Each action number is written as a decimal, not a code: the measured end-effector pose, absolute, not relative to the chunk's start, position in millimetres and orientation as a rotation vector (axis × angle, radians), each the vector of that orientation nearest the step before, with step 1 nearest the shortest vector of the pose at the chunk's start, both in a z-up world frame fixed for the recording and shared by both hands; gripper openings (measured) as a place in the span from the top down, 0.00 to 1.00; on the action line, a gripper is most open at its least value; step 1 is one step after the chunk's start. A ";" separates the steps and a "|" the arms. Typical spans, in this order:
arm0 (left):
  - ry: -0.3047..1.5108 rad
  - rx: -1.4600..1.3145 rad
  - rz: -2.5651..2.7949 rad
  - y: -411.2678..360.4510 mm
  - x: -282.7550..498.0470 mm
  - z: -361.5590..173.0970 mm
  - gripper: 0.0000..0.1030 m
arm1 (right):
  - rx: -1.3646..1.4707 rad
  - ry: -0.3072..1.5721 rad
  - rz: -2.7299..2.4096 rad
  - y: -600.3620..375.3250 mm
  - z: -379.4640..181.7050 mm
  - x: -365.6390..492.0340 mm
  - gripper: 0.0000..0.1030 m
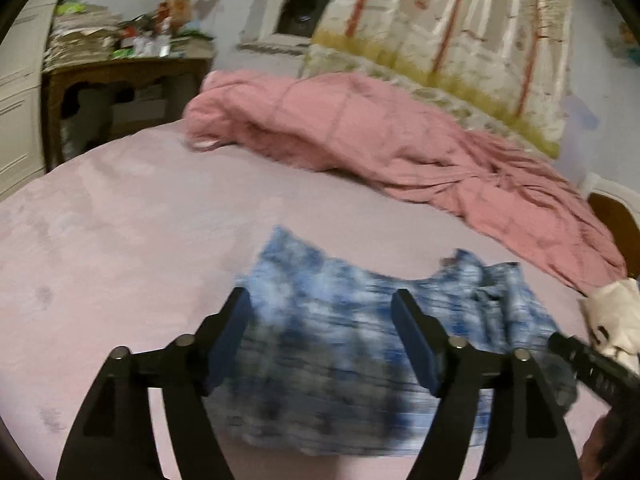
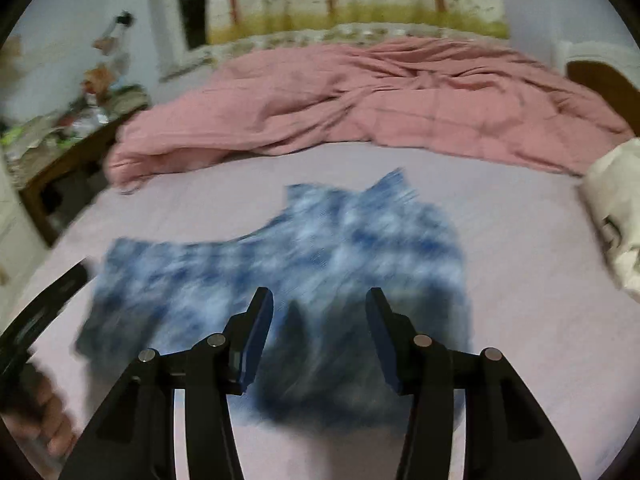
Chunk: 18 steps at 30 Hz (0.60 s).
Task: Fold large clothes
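Your left gripper (image 1: 320, 312) and right gripper (image 2: 320, 308) both stand spread, pinching nothing; the blue tie-dye garment (image 2: 340, 248) lies on the bed (image 1: 140, 220) beneath them.

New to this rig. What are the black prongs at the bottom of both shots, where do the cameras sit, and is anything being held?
There is no robot arm here: a person carries a two-finger gripper in each hand, and a fisheye camera on each one looks out along its fingers. The black prongs are those fingers. One picture comes from the left gripper, the other from the right gripper.

Both look down at a bed with a pale pink sheet. A blue and white patterned garment lies on it, blurred by motion. A crumpled pink blanket lies further back, and something cream-coloured at the right edge.

Nothing is held: both grippers are open, with the garment lying below the fingers.
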<state>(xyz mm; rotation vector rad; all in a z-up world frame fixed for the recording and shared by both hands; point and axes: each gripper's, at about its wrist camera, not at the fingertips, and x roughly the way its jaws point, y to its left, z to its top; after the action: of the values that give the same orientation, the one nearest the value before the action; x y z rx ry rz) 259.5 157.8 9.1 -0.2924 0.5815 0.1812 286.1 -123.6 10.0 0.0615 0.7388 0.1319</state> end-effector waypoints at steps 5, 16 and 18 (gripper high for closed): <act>0.688 -0.338 0.222 186.5 269.9 -5.4 0.23 | -0.033 0.895 0.264 -101.3 -24.5 316.6 0.45; 0.901 -0.473 0.120 215.3 288.5 -48.0 0.22 | -0.120 0.857 0.347 -115.3 -2.0 260.4 0.95; 0.915 -0.389 0.162 206.1 290.1 -48.8 0.22 | -0.059 0.883 0.387 -120.5 0.9 255.9 0.95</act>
<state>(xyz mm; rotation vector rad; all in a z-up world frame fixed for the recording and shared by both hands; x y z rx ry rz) 290.1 206.1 -48.8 -0.3888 0.9155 0.1616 255.9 -120.5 0.9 -0.0588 0.8831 0.3867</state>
